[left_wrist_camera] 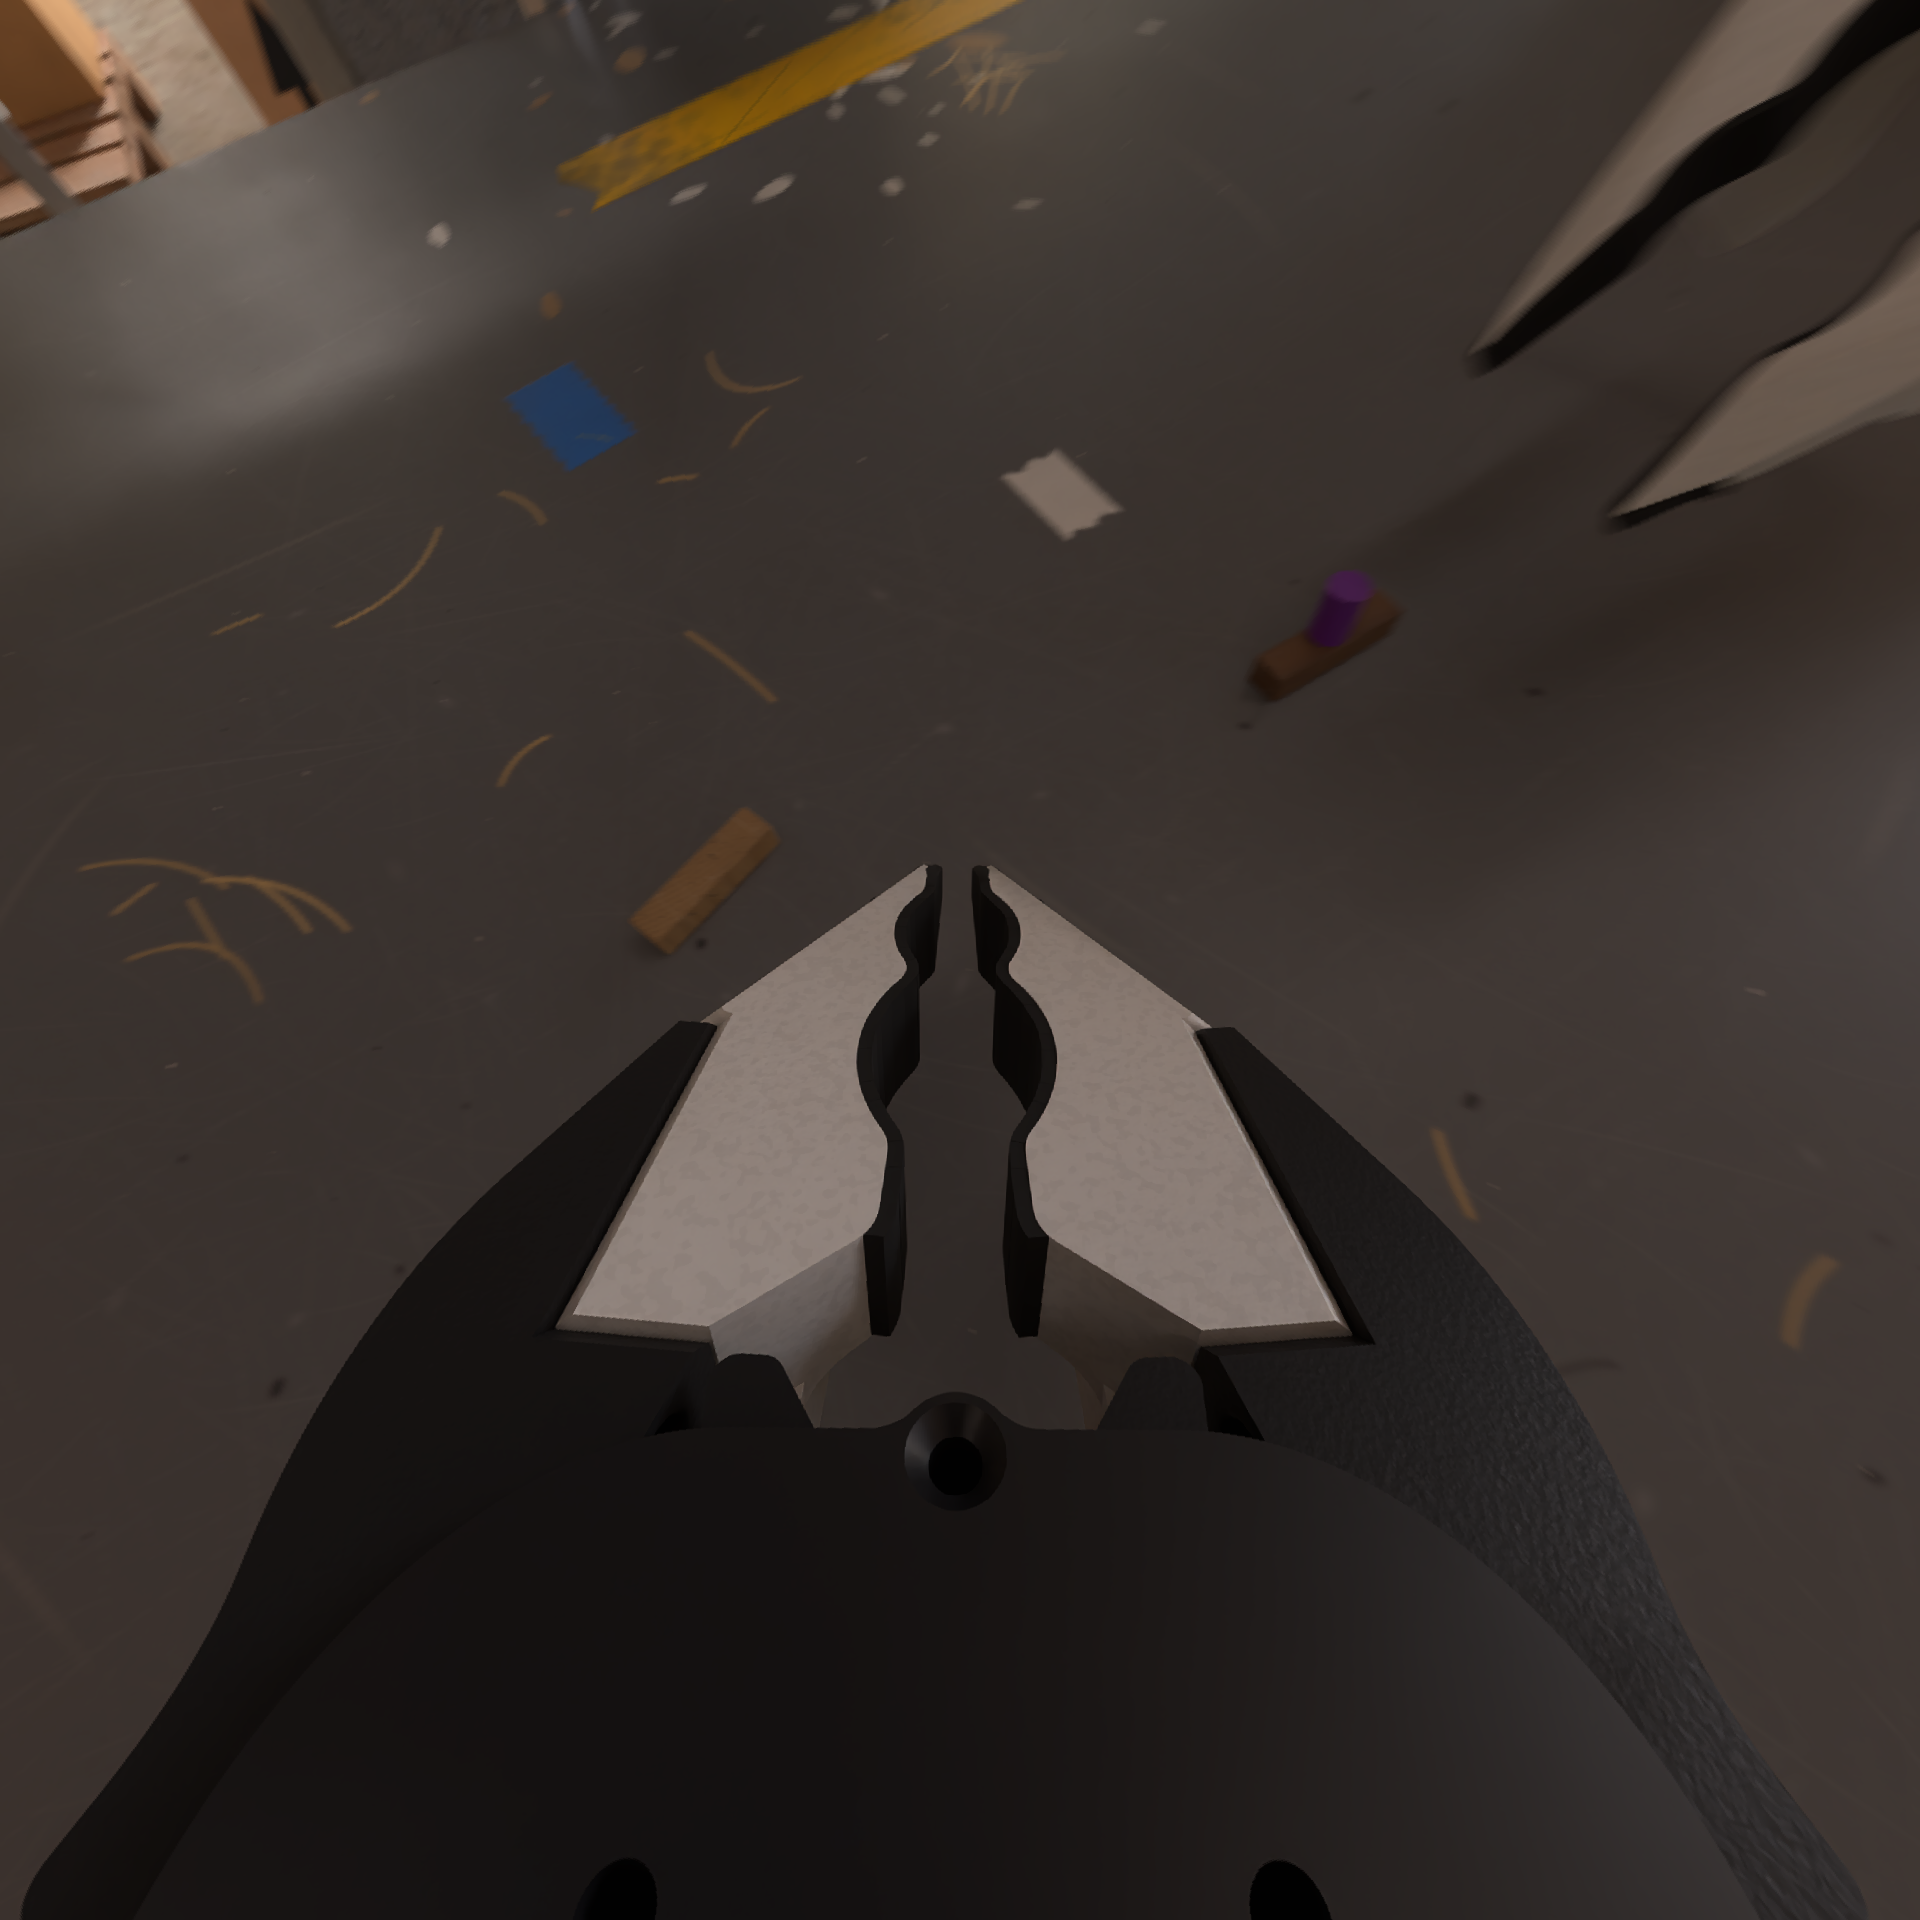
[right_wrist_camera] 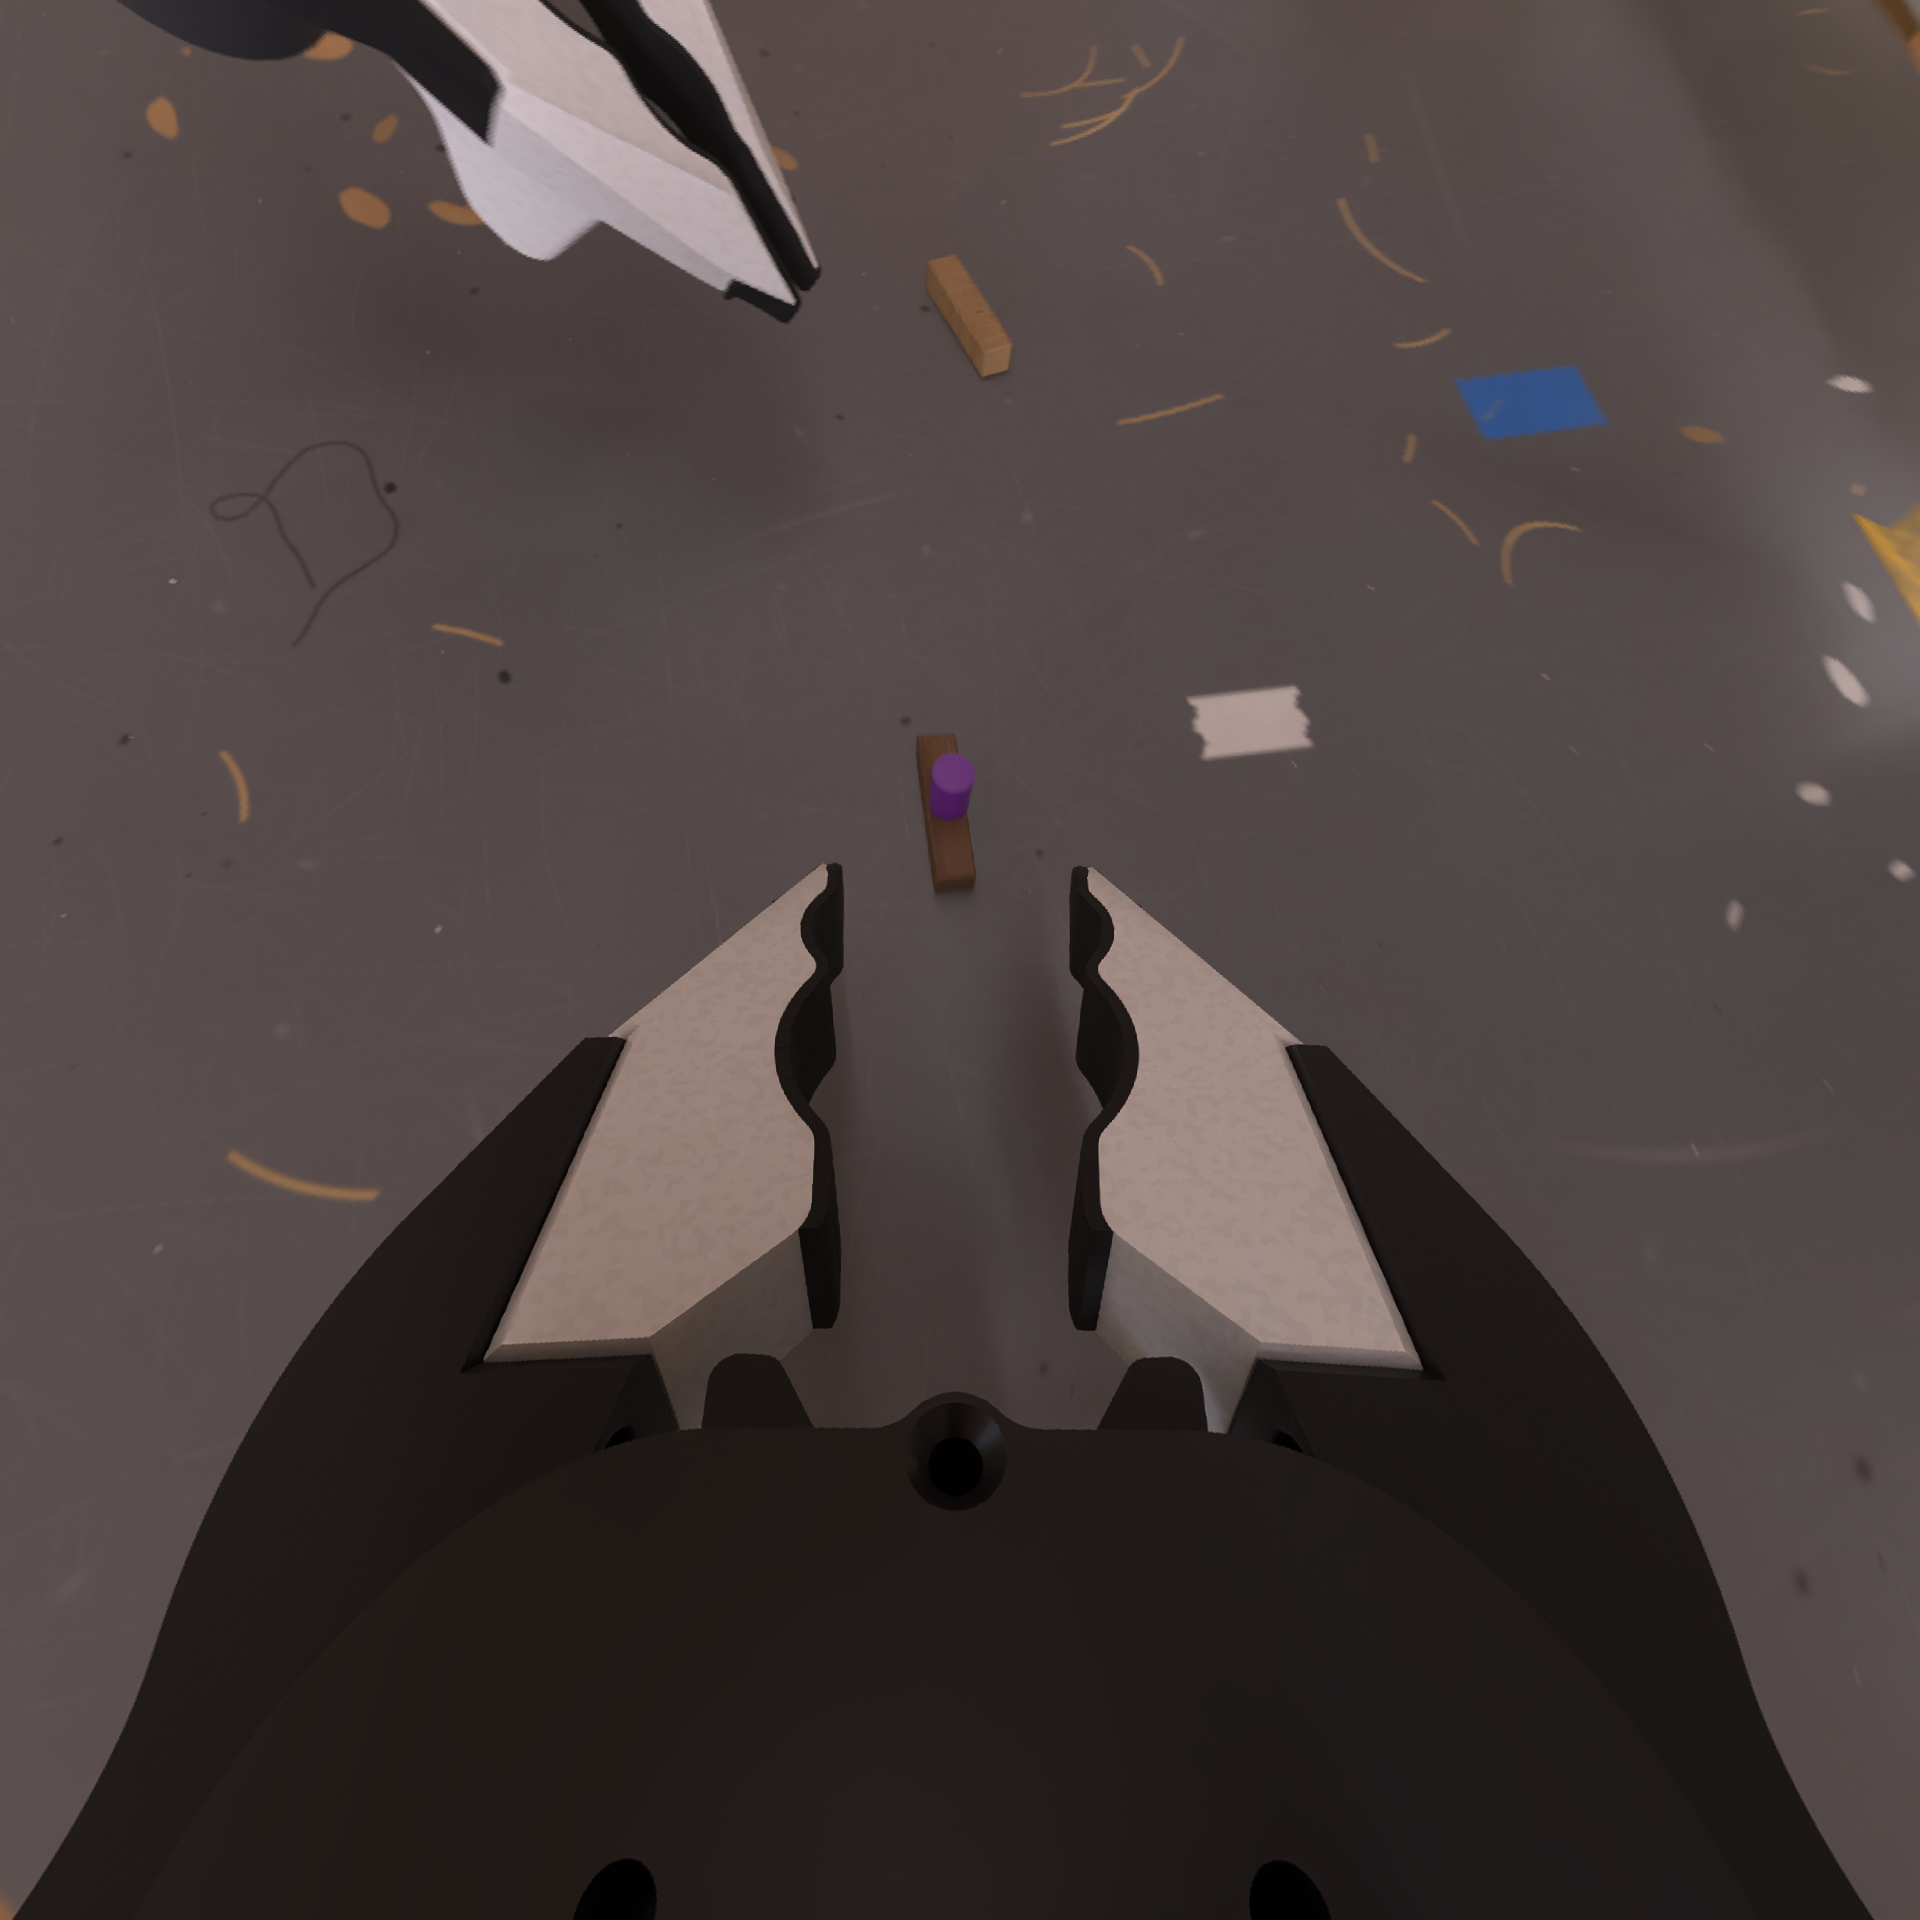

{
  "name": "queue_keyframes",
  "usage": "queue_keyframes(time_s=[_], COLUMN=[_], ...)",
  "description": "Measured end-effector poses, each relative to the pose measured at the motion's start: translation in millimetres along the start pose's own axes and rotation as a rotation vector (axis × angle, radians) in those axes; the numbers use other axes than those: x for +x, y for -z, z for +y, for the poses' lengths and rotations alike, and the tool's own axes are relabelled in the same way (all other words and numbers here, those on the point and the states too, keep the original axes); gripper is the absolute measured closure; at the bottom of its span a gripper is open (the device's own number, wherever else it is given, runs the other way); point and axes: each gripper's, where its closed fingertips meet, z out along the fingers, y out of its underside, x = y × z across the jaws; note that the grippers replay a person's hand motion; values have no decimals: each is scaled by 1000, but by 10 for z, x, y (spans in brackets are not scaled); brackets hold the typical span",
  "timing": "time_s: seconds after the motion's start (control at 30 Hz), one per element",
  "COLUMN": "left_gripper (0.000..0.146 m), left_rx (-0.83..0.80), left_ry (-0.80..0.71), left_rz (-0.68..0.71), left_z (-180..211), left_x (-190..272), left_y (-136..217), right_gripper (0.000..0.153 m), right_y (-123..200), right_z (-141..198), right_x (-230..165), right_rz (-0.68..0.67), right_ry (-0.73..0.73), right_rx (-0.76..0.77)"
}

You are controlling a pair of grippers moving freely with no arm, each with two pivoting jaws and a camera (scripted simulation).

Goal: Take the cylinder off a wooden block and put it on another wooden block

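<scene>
small purple cylinder [right_wrist_camera: 952,787] upright on dark wooden block [right_wrist_camera: 948,847] on tabletop [right_wrist_camera: 623,727], pale block [right_wrist_camera: 968,315] well apart. right tool [right_wrist_camera: 954,883] spread wide just short of it; left tool [left_wrist_camera: 957,883] nearly closed, empty. likely light, rigid, smooth; best pinched across its round sides.

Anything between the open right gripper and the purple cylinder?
Only the near end of the dark wooden block under the purple cylinder; right gripper, right wrist view.

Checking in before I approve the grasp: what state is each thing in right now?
Left gripper: nearly shut, empty, off the floor.
Right gripper: open, empty, aimed at the cylinder.
Cylinder: upright on the dark block, untouched.
Dark block: flat on the floor, bearing the cylinder.
Light block: flat on the floor, top bare.
</scene>
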Motion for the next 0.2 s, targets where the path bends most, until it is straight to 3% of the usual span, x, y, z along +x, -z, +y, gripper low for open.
queue_keyframes(time_s=[0.2], left_gripper=[136], left_rx=[-111], left_ry=[-23], left_rz=[-128], left_z=[-26], left_x=[-310], left_y=[-185], right_gripper=[111], right_y=[502], right_z=[52], right_x=[-17], right_rz=[79], right_ry=[-36], right_rx=[101])
